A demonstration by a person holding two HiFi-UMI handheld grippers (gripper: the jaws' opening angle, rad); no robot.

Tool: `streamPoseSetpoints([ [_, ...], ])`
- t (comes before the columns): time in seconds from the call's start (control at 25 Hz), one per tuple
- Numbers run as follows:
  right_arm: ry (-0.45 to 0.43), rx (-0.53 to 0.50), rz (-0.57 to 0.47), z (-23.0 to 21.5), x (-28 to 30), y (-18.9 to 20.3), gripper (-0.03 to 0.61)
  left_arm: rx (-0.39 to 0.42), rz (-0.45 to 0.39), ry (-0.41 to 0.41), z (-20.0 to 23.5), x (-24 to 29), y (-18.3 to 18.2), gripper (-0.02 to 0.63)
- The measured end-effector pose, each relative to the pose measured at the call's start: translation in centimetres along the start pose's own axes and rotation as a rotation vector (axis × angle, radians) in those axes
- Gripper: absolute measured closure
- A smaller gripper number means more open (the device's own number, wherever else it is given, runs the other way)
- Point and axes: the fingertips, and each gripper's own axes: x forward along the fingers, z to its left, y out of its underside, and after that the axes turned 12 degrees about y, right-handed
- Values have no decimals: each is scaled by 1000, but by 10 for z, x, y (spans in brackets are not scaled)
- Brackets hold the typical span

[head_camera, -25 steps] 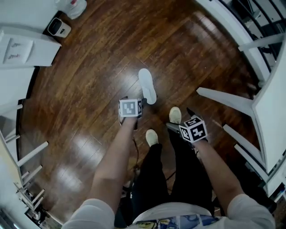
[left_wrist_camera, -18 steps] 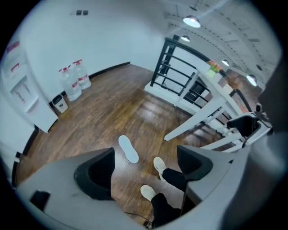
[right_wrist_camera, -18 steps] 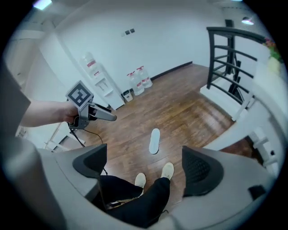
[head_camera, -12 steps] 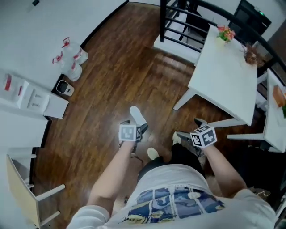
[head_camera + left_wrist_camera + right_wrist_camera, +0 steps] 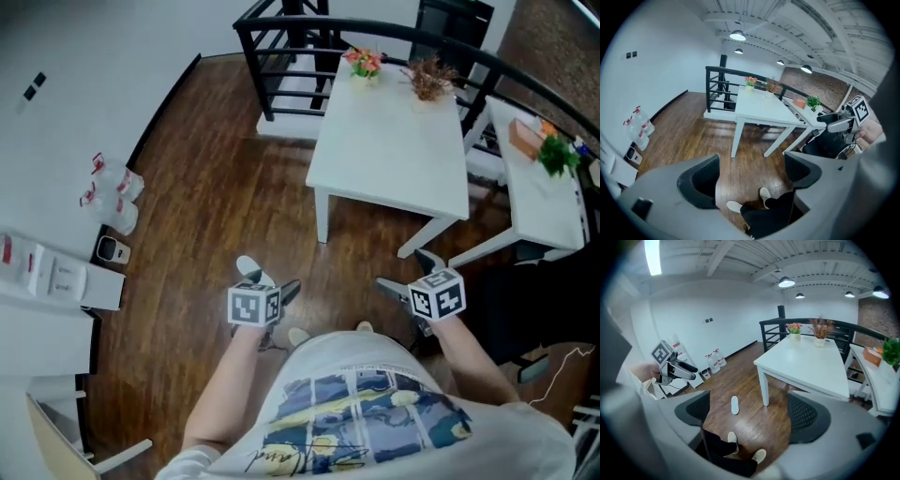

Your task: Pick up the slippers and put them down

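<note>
One white slipper (image 5: 247, 268) lies flat on the dark wood floor, partly hidden behind my left gripper (image 5: 274, 286); the right gripper view shows the slipper (image 5: 734, 405) far below, left of the table leg. My left gripper (image 5: 750, 176) is held high, jaws apart, with only floor and the person's feet (image 5: 765, 194) between them. My right gripper (image 5: 401, 270) hangs at the same height to the right; from its own camera the right gripper (image 5: 747, 416) is open and empty too. Neither gripper touches the slipper.
A white table (image 5: 389, 141) with small plants stands just ahead, a second white table (image 5: 539, 192) to its right. A black railing (image 5: 281, 37) runs behind them. Water bottles (image 5: 111, 195) and a white cabinet (image 5: 52, 279) line the left wall.
Both grippers have risen well away from the floor, empty. The head view has swung up from the floor, so the tables and railing have come in. The slipper stays on the floor.
</note>
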Motion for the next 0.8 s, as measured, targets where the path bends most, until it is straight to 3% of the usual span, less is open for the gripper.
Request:
streamPoseSetpoints([
  [0.32, 85, 139, -36, -140, -64, 59, 54, 102, 92, 90, -133, 101, -29, 184],
  [0.6, 96, 185, -55, -170, -63, 53, 55, 135, 114, 124, -154, 127, -65, 184],
  [0.8, 55, 191, -56, -213, -64, 80, 55, 142, 114, 112, -197, 170, -67, 184],
])
